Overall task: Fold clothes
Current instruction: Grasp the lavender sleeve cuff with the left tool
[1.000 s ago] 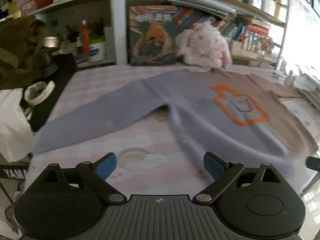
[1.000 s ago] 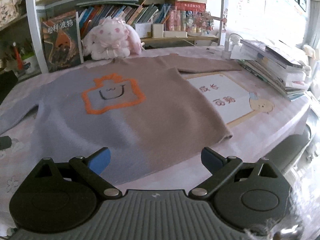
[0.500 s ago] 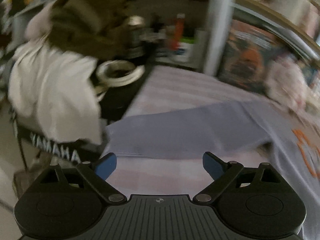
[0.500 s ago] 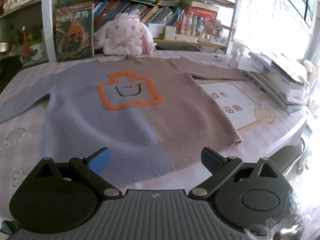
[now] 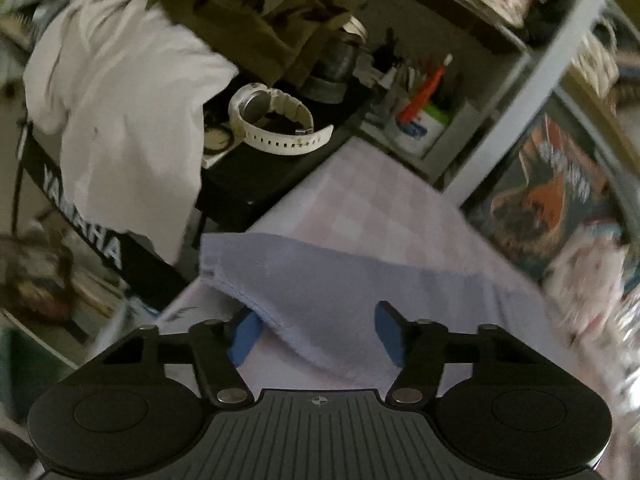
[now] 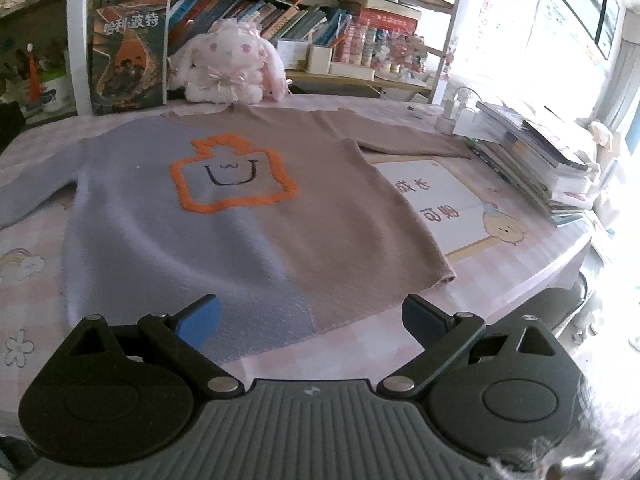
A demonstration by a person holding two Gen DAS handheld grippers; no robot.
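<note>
My left claw (image 5: 316, 332) sits right at the cuff end of the sweater's blue sleeve (image 5: 340, 288), and its jaws are closing with the cuff edge between them; the pads do not look pressed on the cloth yet, so I count nothing as held. The sleeve's long axis runs from that cuff, at the near left of the tabletop (image 5: 360, 204), away to the right and far toward the body of the sweater (image 6: 224, 216). The left hand is plainly the nearer one to this sleeve.

My right claw (image 6: 310, 318) hovers over the near hem of the sweater with its jaws wide apart and nothing in them. The sweater lies flat, front up, neck toward the far shelf, the brown sleeve stretched to the far right.

Just beyond the cuff the tabletop ends; a black stand carrying a white watch (image 5: 276, 122) and a draped white cloth (image 5: 120, 112) are close on the left. A plush rabbit (image 6: 230, 64) sits at the collar, and a stack of books (image 6: 532, 160) lies by the brown sleeve's end, so I judge a fold inward has clear cloth to land on.
</note>
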